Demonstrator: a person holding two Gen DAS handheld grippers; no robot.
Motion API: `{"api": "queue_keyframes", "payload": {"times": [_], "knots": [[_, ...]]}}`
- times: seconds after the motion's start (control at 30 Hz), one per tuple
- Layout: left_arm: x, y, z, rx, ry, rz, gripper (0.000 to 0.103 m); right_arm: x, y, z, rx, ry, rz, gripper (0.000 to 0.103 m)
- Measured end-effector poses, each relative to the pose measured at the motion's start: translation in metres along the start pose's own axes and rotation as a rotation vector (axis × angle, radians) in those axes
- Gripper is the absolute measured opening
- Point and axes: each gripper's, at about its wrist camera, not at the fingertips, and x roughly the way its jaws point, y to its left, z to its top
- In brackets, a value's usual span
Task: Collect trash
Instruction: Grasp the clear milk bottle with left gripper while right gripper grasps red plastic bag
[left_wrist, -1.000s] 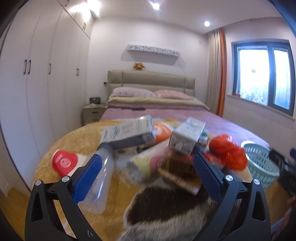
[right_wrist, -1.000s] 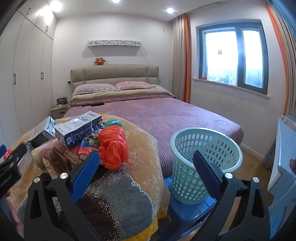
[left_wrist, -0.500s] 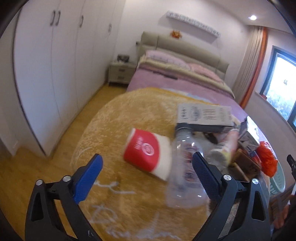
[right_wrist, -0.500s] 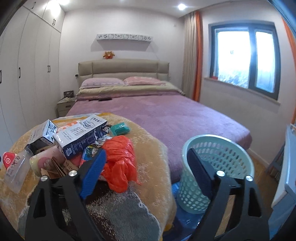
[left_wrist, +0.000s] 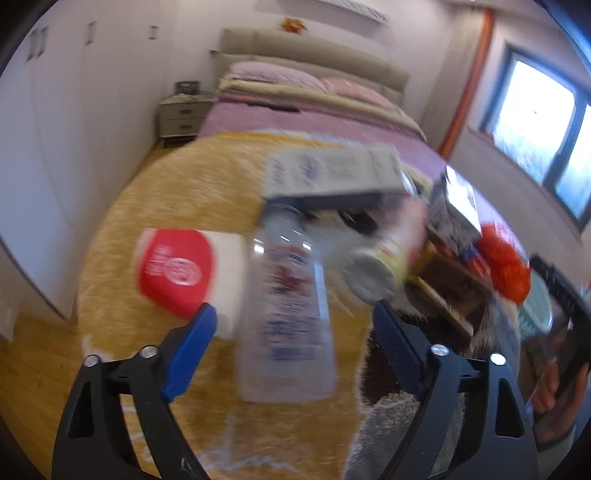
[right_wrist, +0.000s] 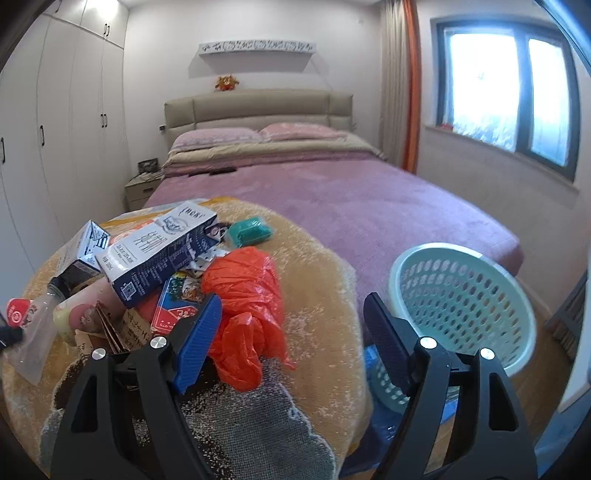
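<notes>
Trash lies piled on a round table under a yellow fleece cover (left_wrist: 177, 192). In the blurred left wrist view, a clear plastic bottle (left_wrist: 291, 314) lies straight ahead of my open left gripper (left_wrist: 295, 321), its base between the blue fingertips. A red-and-white paper cup (left_wrist: 184, 269) lies to its left. In the right wrist view, my open, empty right gripper (right_wrist: 291, 314) hovers just right of an orange plastic bag (right_wrist: 247, 306). A blue-white carton (right_wrist: 159, 251) rests on the pile behind it. The pale green basket (right_wrist: 465, 310) stands on the floor at the right.
A small carton (right_wrist: 86, 247), a yellowish tube (left_wrist: 384, 266), a red card packet (right_wrist: 177, 299), brown paper (right_wrist: 122, 328) and a teal packet (right_wrist: 251, 230) also lie on the table. A purple bed (right_wrist: 332, 199) stands behind, wardrobes at the left.
My left gripper has swung back right and closed in on the clear bottle, which now sits between its fingertips. My right gripper has moved in and down toward the orange bag.
</notes>
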Motion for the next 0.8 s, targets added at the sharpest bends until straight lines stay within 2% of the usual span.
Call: {"api": "queue_keyframes", "payload": {"times": [0.17,0.47,0.57,0.6,0.63,0.7,0.8], "knots": [[0.019,-0.020,-0.003,0.073,0.045,0.088,0.087,0.019,0.003,0.009,0.014,0.063,0.091,0.075],[0.034,-0.022,-0.004,0.091,0.109,0.139,0.080,0.058,0.008,0.014,0.039,0.183,0.188,0.075],[0.035,-0.021,-0.005,0.092,0.110,0.153,0.063,0.062,0.003,0.011,0.064,0.194,0.189,0.075],[0.034,-0.020,-0.006,0.090,0.107,0.149,0.062,0.061,0.001,0.010,0.072,0.195,0.207,0.062],[0.033,-0.020,-0.006,0.086,0.103,0.145,0.062,0.061,0.000,0.010,0.072,0.199,0.219,0.045],[0.028,-0.019,-0.007,0.075,0.089,0.139,0.060,0.059,-0.002,0.009,0.070,0.196,0.210,0.037],[0.016,-0.023,-0.010,0.064,0.043,0.112,0.056,0.052,-0.010,0.009,0.087,0.187,0.215,0.031]]}}
